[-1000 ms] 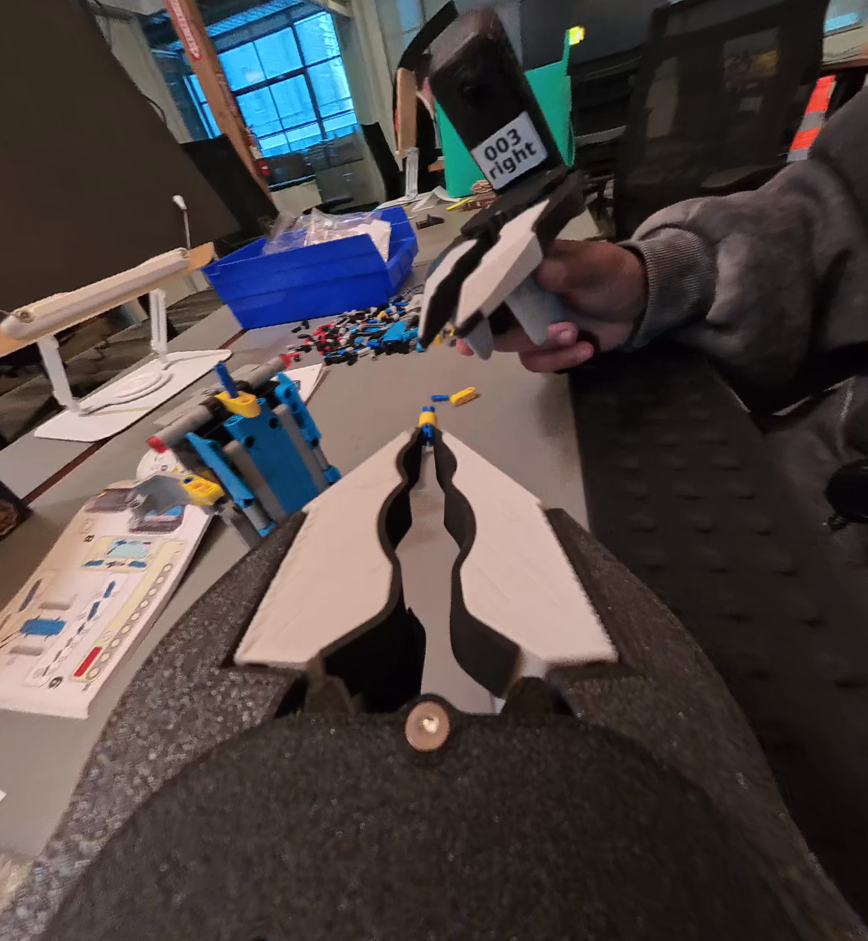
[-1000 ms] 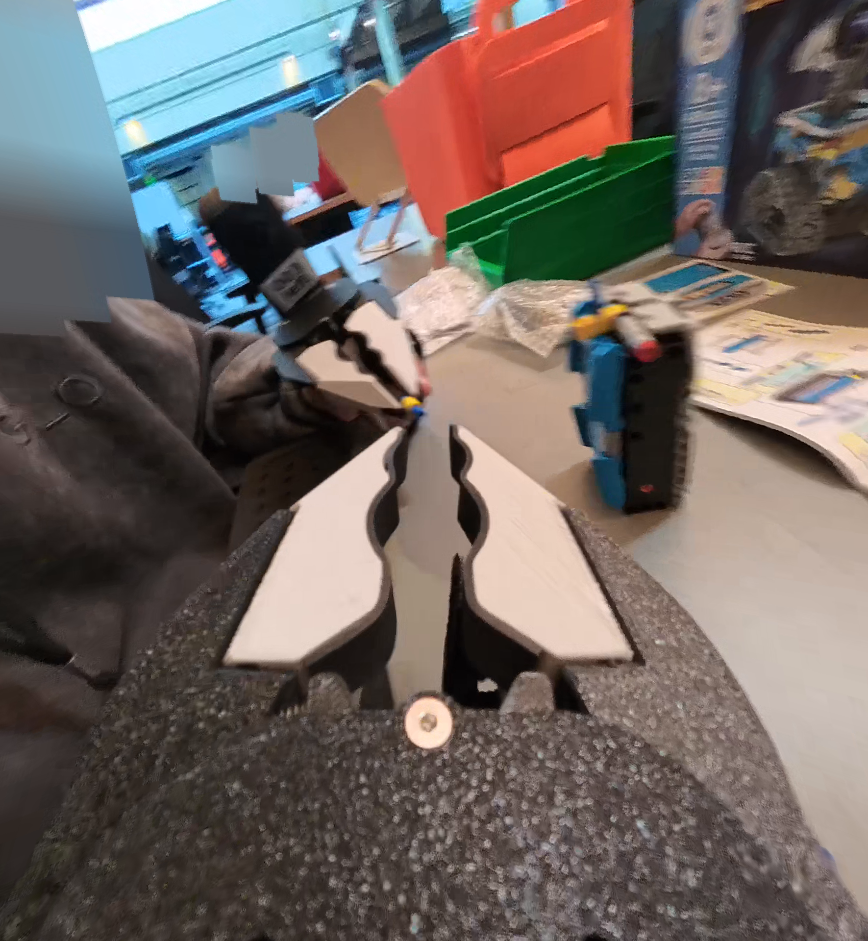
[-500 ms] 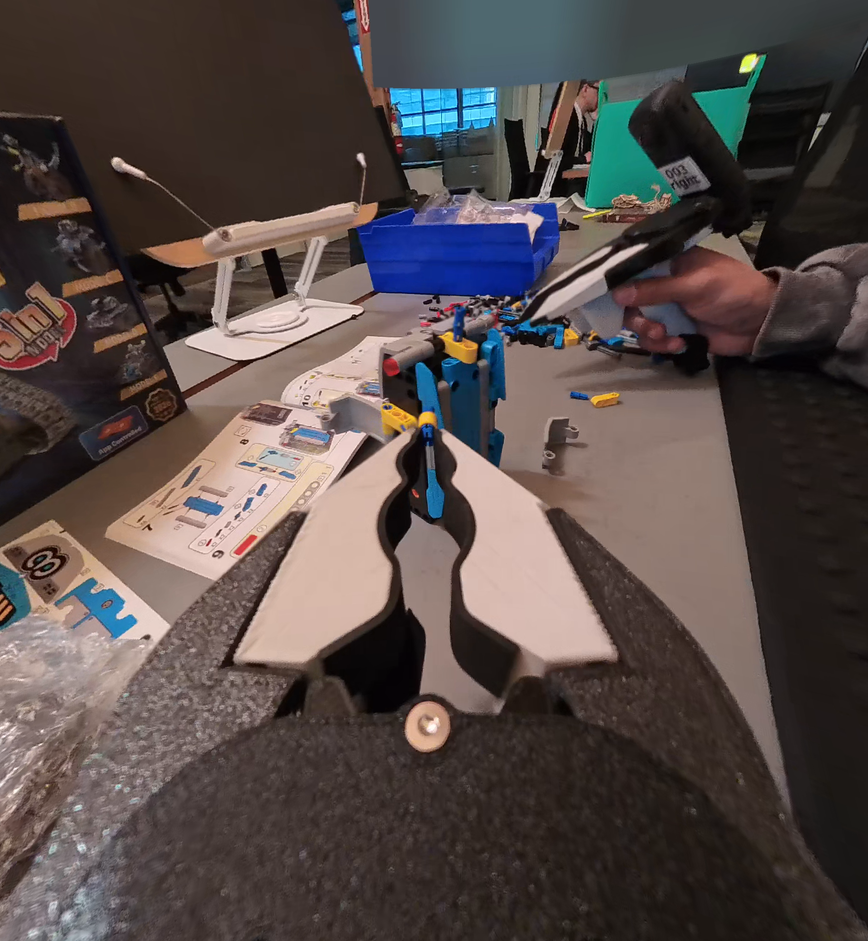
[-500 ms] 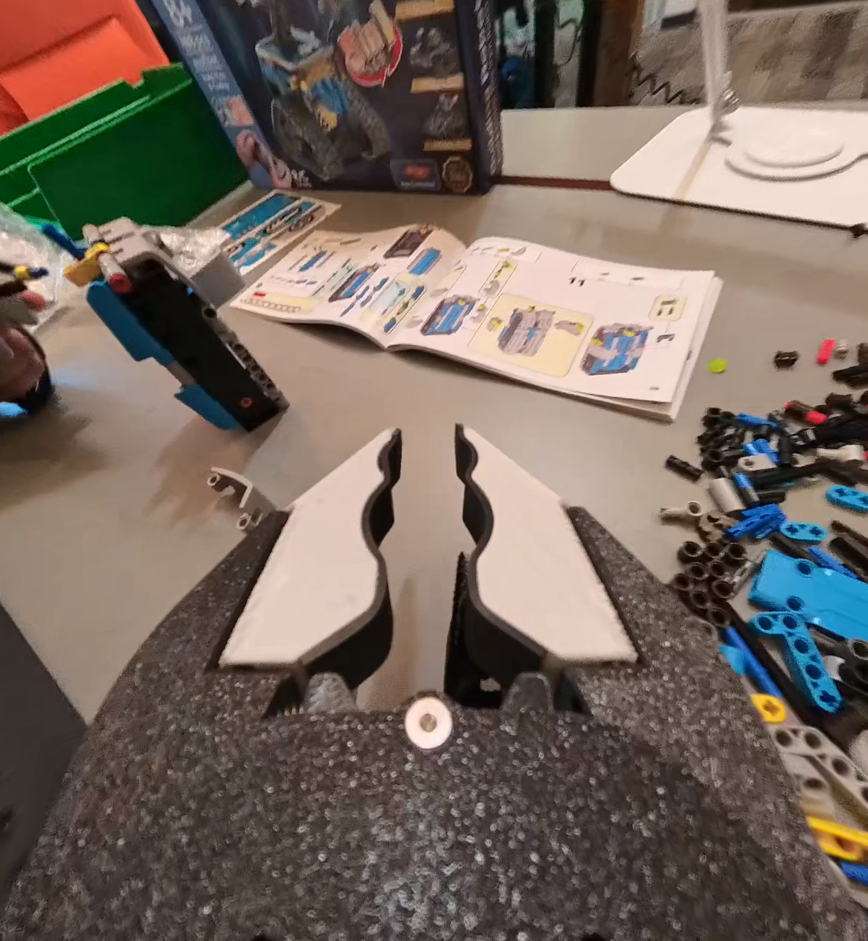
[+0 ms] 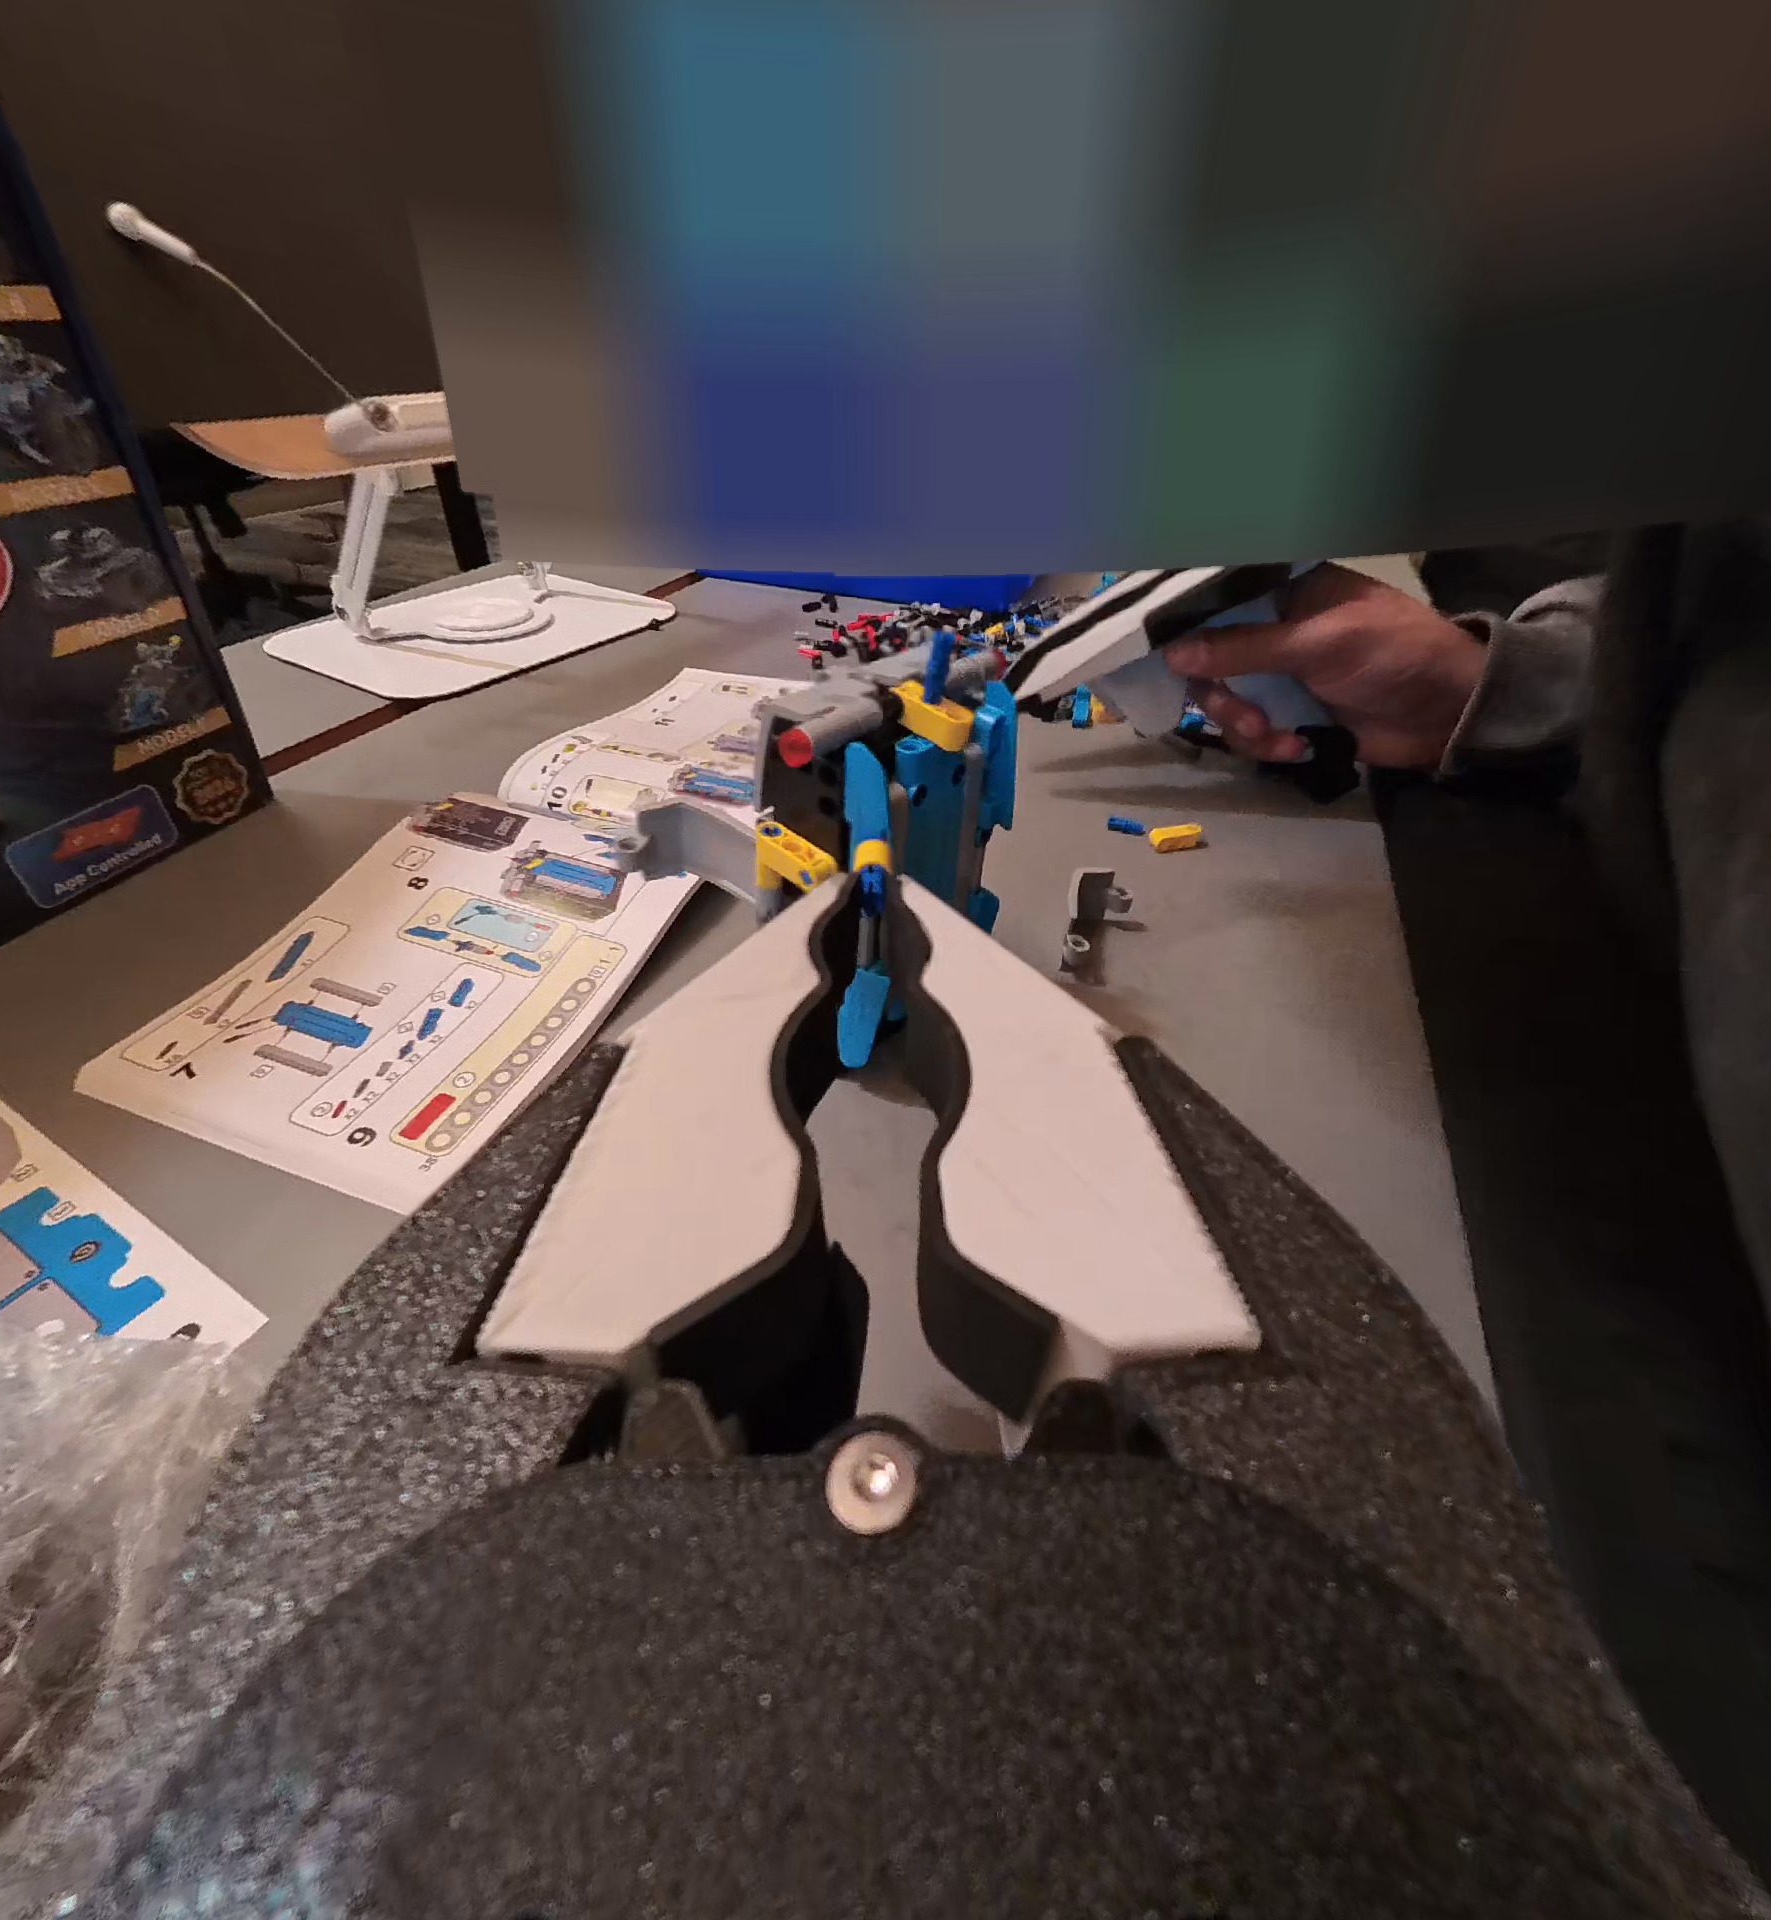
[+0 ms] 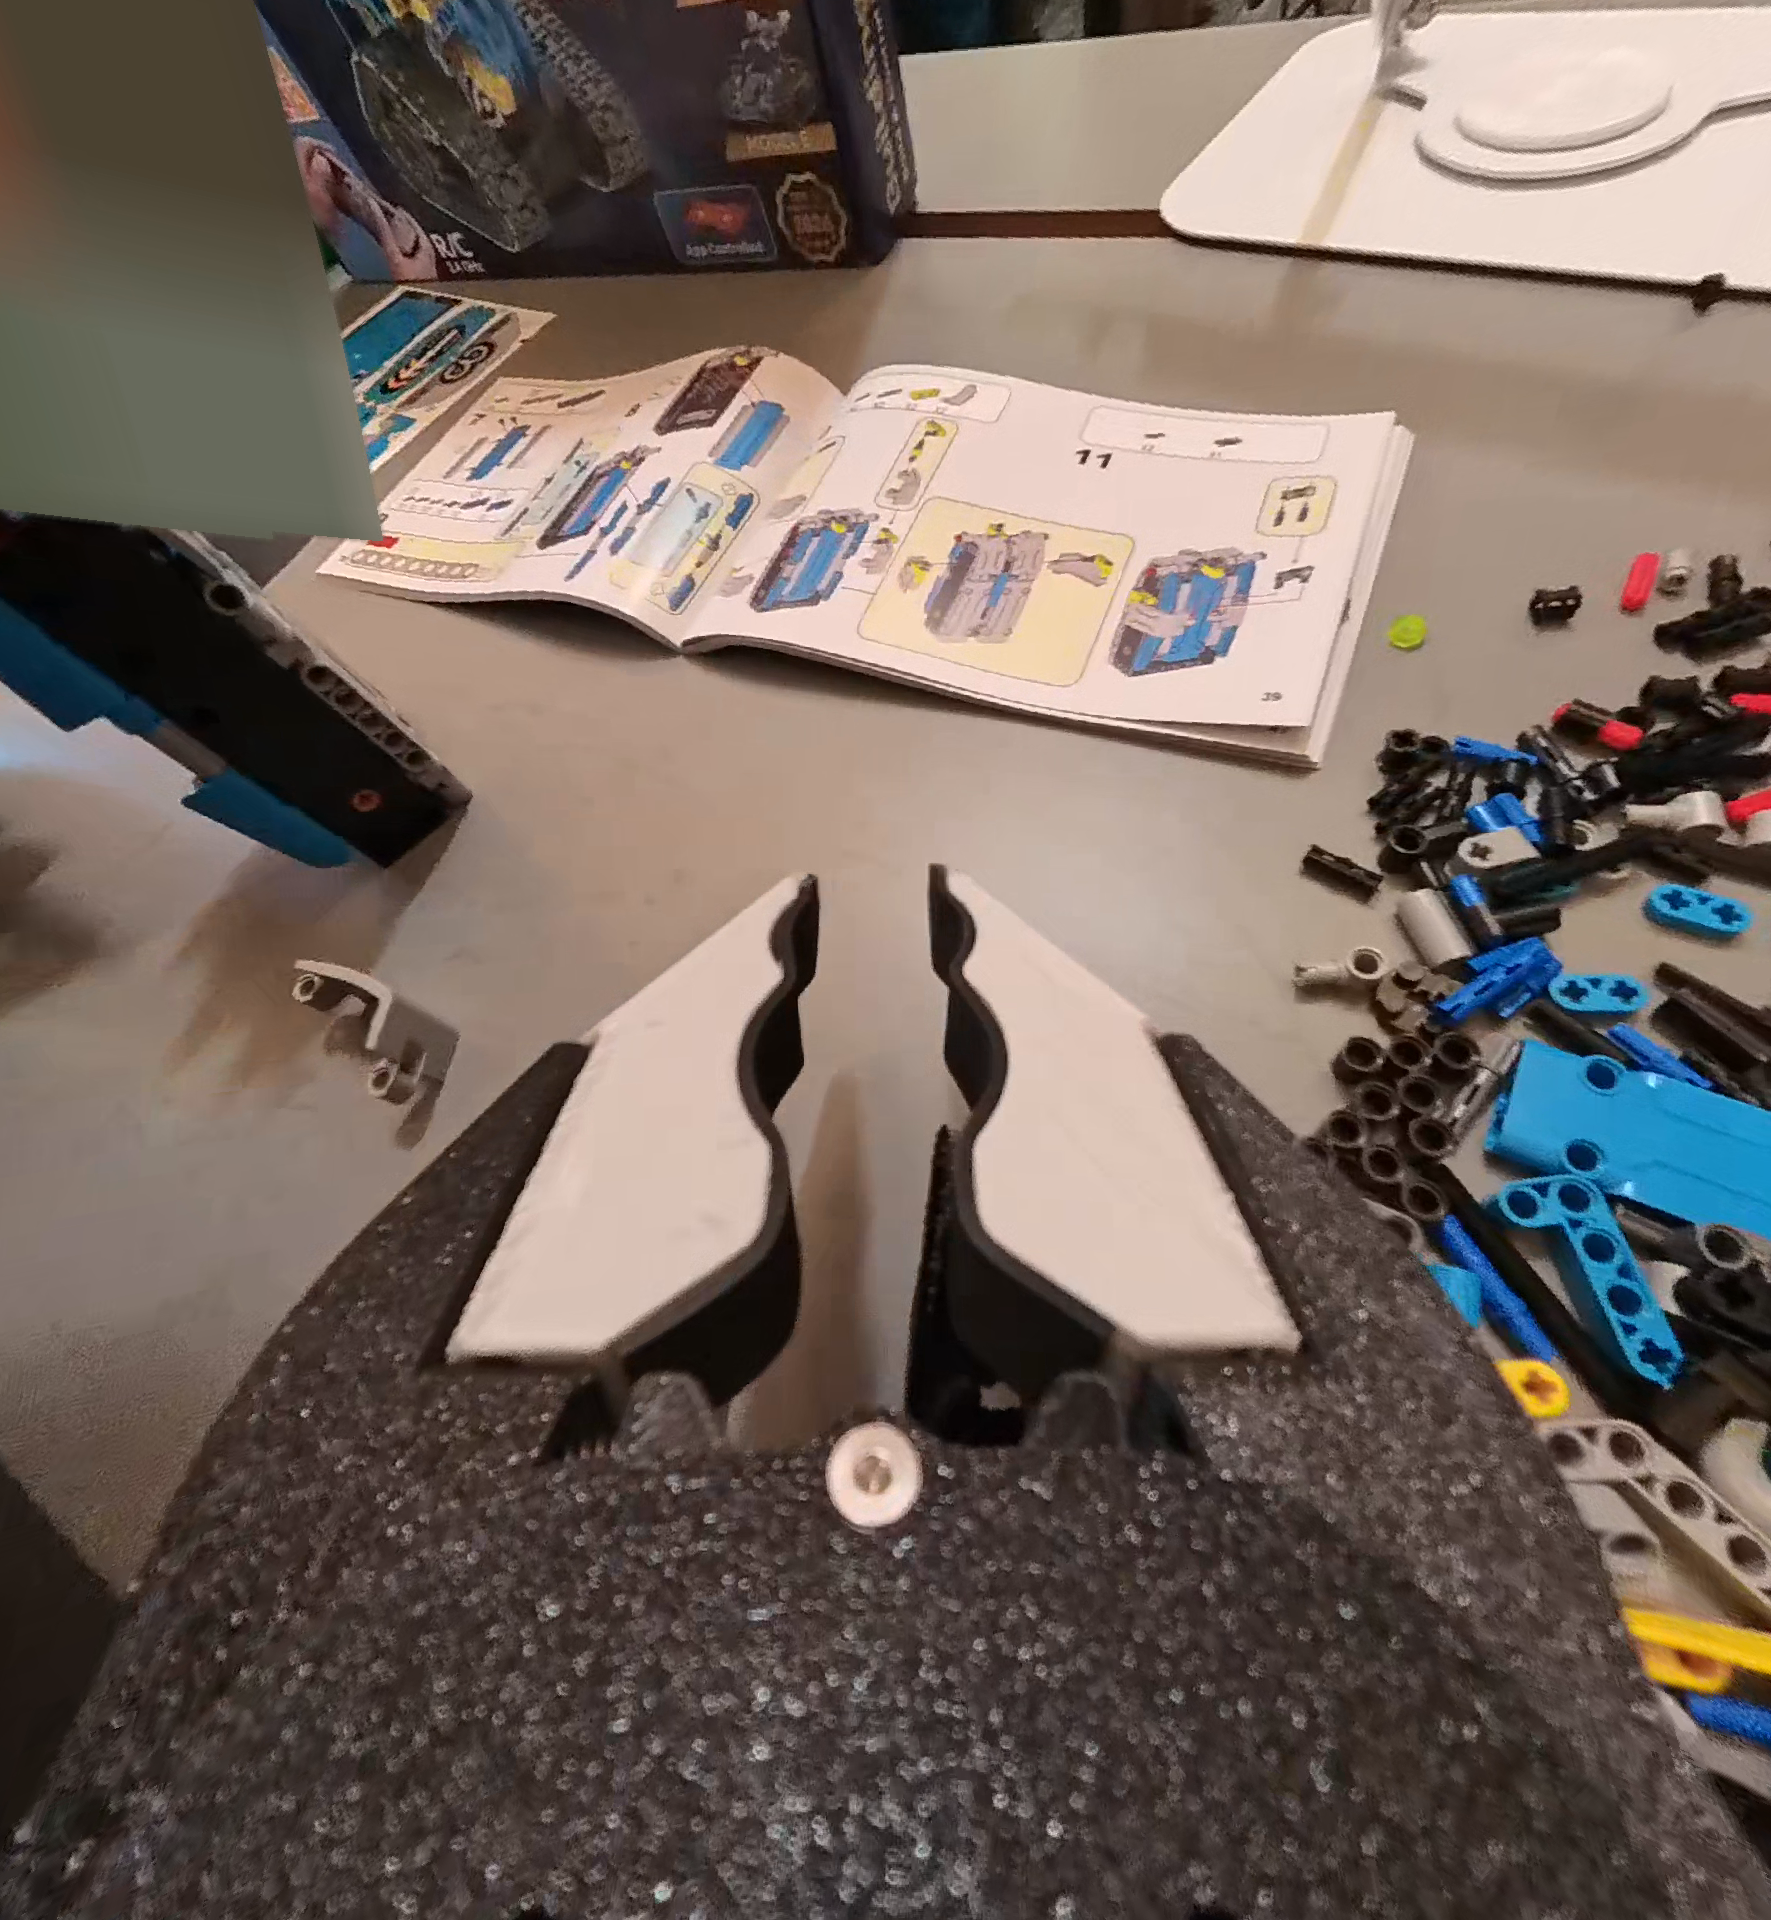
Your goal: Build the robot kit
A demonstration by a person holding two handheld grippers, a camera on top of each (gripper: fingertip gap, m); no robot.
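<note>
My left gripper [image 5: 870, 883] is shut on a small blue pin with a yellow bush [image 5: 868, 857]. It holds the pin right against the near side of an upright blue, black and grey brick model [image 5: 922, 790] on the grey table. My right gripper [image 6: 873, 883] is open and empty, low over bare table between the model [image 6: 195, 686] and a pile of loose parts [image 6: 1639, 935]. In the left wrist view the right gripper [image 5: 1099, 644] shows behind the model, held by a hand [image 5: 1317, 665].
An open instruction booklet [image 6: 964, 540] lies beyond the right gripper. A loose grey curved piece [image 6: 377, 1023] lies to its left. A toy box [image 5: 50, 623], a white stand [image 5: 465, 623], a sticker sheet [image 5: 50, 1247] and a plastic bag [image 5: 29, 1558] sit left. A small yellow piece [image 5: 1172, 834] lies right of the model. Spacing between my two grippers at the tips: around 25 cm. The loose grey curved piece [image 6: 377, 1023] lies some 11 cm from my right tips, 15 cm from my left tips.
My left gripper has carried the pin from open table up to the model. My right gripper has swung away from the left one and come down near the parts pile.
</note>
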